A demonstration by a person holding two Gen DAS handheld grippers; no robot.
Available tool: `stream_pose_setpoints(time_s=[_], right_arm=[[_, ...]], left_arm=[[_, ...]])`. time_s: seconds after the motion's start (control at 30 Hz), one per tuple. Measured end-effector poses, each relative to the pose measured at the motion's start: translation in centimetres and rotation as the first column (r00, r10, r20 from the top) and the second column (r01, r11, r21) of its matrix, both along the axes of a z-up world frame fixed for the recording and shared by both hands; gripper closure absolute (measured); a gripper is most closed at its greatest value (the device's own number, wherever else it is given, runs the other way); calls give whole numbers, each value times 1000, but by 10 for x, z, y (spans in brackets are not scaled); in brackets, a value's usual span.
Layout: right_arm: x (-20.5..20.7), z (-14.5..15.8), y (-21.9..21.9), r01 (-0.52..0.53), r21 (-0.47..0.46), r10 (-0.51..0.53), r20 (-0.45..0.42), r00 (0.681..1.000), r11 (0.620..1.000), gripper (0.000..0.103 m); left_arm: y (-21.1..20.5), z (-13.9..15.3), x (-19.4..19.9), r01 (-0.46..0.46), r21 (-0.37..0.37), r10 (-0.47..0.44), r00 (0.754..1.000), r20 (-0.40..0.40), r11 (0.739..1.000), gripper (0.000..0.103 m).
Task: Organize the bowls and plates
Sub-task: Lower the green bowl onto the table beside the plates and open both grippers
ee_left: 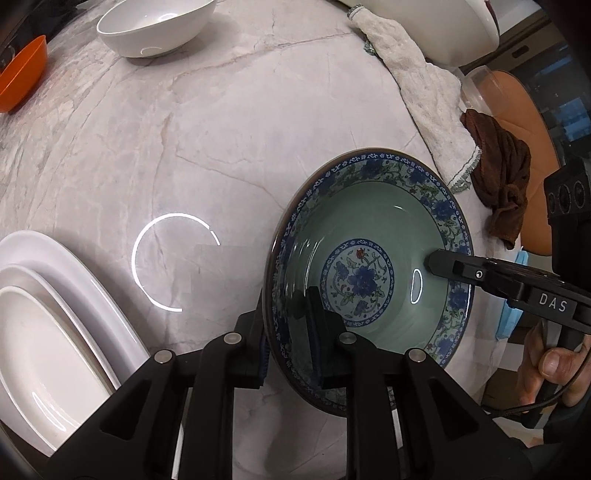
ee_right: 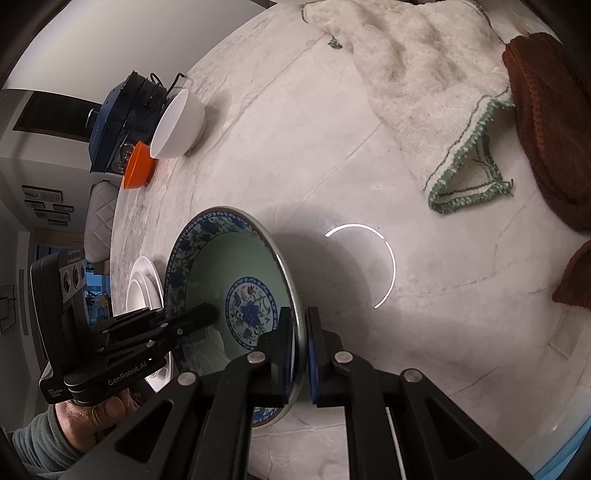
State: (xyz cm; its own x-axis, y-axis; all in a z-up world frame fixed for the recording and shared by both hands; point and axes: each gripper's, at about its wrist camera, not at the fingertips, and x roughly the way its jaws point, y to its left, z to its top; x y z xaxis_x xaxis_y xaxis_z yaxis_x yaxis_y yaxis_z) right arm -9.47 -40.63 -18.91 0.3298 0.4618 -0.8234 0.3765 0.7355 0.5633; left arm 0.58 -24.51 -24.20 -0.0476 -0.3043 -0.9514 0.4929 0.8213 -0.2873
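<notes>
Left tool (ee_left: 291, 343): matte black linkage arms joined by round silver pivot pins, blue pads lining its fingers; seen from the right wrist, its body reads "GenRobot.AI" in white. Right tool (ee_right: 300, 354): same black arms, silver pins, blue pads; its side is marked "DAS", with a black cable at 5 o'clock. Grey sleeve (ee_right: 33, 441) at the left wrist.

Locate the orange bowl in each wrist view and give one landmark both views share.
Left wrist view: orange bowl at the upper left edge, partly cut off.
Right wrist view: orange bowl left of centre, upper half, against the white bowl.
Shared landmark: the white bowl beside it.
</notes>
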Motion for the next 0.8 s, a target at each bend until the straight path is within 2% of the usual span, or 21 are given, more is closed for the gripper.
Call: stream_pose_setpoints(time_s=[0.07,0.1,0.13,0.17,0.2,0.27,0.33,0.4,0.47,0.6,0.73,0.8], right_arm=[[-2,1,0,3,-3,-3,7,1000,1000,91],[-2,1,0,5,-2,-5,8,1000,1000,91],[-4,2,-1,10,2,-10,13,1000,1000,90],[-6,4,-3,20,6,-21,18,1000,1000,83],[-8,5,-5,32,14,-32,22,999,999,65],[-12,10,-9,62,18,-63,33,997,998,40],[-18,19,-15,88,9,-88,75,993,996,35],[-22,29,-22,108,-9,-106,108,988,994,25],[-27,40,-29,142,-25,-137,145,980,990,20],[-24,57,-40,169,-48,-157,202,967,984,20],[-11,79,-41,186,-57,-165,258,952,981,20],[-4,91,-38,194,-58,-169,289,942,979,20]], left_arm=[[2,3,2,-27,-3,27,1000,7,1000,85],[3,5,3,-41,-6,41,999,9,999,71],[5,8,4,-53,-11,53,998,14,999,42],[8,12,4,-65,-21,66,998,21,998,28],[10,17,5,-77,-31,77,997,31,997,16],[14,28,5,-84,-40,86,995,43,996,16],[17,42,5,-88,-48,90,995,49,995,6],[22,63,5,-87,-65,93,992,84,994,2],[30,87,6,-87,-98,101,985,142,991,2],[57,128,20,-103,-163,141,959,245,981,2],[109,144,55,-202,-157,233,949,212,967,2],[137,146,78,-249,-140,276,935,223,958,2]])
